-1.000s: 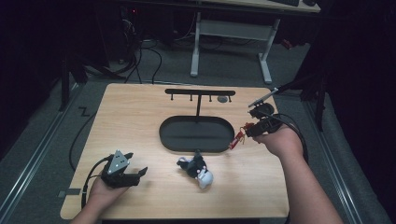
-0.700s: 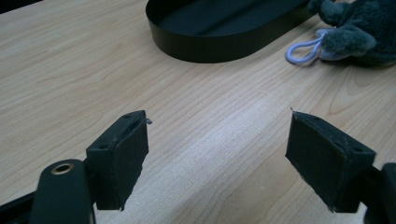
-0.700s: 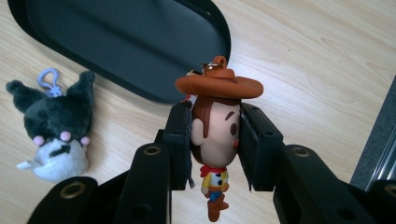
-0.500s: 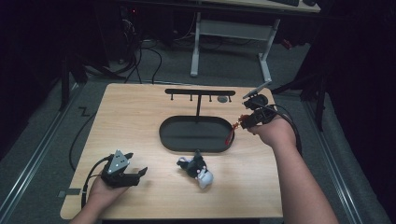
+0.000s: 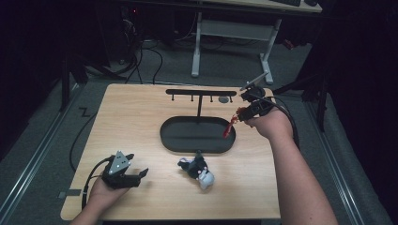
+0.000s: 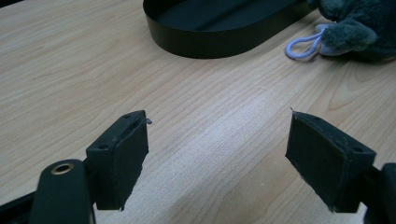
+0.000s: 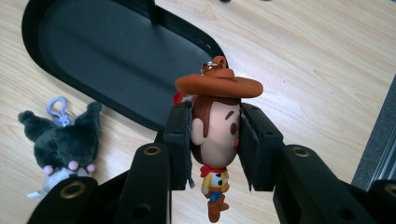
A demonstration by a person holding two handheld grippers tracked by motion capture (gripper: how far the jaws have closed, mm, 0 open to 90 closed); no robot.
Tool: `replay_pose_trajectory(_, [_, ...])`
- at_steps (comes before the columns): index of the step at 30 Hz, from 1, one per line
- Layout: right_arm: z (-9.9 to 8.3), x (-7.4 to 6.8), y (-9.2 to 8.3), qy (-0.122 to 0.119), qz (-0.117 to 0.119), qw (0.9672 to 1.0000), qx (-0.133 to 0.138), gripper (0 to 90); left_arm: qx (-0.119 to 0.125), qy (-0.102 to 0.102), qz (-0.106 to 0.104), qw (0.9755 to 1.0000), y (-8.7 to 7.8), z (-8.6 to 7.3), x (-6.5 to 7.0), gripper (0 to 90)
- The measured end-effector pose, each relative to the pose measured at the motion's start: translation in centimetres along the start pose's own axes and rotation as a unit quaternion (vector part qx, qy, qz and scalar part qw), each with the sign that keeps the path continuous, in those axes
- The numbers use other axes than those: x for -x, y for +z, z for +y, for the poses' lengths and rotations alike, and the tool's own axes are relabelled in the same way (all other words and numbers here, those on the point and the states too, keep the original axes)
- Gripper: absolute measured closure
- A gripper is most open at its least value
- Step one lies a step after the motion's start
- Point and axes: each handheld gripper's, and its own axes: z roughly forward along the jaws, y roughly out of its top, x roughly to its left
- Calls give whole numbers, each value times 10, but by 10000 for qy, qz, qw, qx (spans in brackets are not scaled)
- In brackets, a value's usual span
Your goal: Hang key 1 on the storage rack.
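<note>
One keychain lifted, one still lying flat

One cowboy keychain is clamped by its head between the jaws of the right tool, held off the worktop and just beside the right end of the black rack. In the high view it shows as a red streak under that tool, above the rim of the oval tray. None of the hooks carries it yet, so the hanging is probably what remains. The plush keychain lies on the worktop, ahead and to the right of the left tool, whose jaws stand wide apart with nothing between them. A small grey thing near the rack's right end is too small to identify, and the cowboy's ring is only partly visible above the hat.
</note>
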Motion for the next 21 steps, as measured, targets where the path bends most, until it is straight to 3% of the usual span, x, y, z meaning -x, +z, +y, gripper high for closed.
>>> replay_pose_trajectory(21, [33,-4,3,-5,-69,9999,96,671,30,-35,4,10000,-2,-2,-2,217])
